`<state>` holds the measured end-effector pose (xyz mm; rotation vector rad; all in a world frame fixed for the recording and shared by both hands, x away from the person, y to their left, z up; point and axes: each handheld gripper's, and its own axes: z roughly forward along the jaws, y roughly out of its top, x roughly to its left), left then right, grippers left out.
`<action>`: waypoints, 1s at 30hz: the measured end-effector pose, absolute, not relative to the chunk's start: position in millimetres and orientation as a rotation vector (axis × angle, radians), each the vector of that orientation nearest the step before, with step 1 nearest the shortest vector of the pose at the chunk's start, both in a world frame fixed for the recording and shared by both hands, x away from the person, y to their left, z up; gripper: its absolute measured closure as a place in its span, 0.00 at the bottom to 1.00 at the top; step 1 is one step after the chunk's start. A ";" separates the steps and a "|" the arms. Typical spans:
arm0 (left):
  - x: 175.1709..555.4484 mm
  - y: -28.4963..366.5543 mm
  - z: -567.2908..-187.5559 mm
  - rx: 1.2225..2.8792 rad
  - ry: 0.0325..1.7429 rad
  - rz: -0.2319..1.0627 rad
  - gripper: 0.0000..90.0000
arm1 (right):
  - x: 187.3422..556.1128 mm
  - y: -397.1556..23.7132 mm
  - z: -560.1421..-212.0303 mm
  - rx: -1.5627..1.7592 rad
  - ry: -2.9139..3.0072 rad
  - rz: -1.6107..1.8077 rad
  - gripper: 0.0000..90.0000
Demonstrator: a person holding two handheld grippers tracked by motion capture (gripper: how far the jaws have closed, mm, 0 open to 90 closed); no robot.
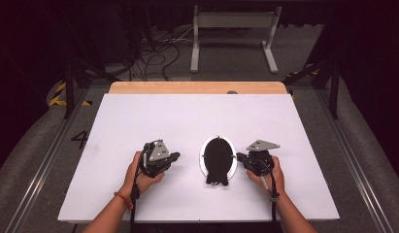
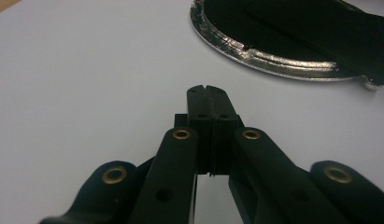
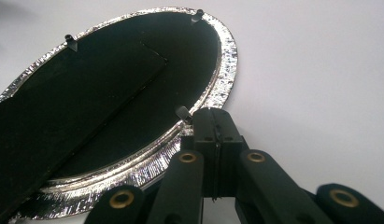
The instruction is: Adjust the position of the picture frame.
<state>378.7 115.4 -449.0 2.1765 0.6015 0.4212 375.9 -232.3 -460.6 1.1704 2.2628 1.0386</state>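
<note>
Left gripper: jaws shut, pads pressed flat together, nothing between them; the left gripper view shows this close up. It lies low over the table, held from the near side by the left hand, tips aimed right toward the frame. A strip of bare white surface separates tips and frame rim.

Right gripper: jaws likewise shut on nothing, seen plainly in the right gripper view. Right hand holds it from the near side, tips aimed left. The tips sit at the frame's right rim, beside a small metal tab; contact cannot be told.

Frame: oval picture frame, face down, black back up, silver rim, lying near-centre on the table between the two grippers.

What each view adds:
- High view gives the layout, both forearms, the grey plates on the grippers and a black stand flap sticking out of the frame's near end.
- Right gripper view shows the back board, the flap across it, and further tabs on the far rim.
- Left gripper view shows the stepped, glossy rim and a part of the dark back.

Edges and room: the white surface is open left, right and far of the frame. A wooden strip runs along the far edge. Both hands work close to the near edge.
</note>
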 end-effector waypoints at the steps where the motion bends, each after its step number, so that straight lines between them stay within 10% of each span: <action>1: 379.2 113.4 -450.0 2.182 0.599 0.423 1.00 | 374.3 -230.4 -460.5 1.152 2.260 1.024 1.00; 30: 377.8 88.9 -462.8 2.242 0.574 0.382 0.98 | 334.1 -191.7 -461.1 1.022 2.422 1.103 1.00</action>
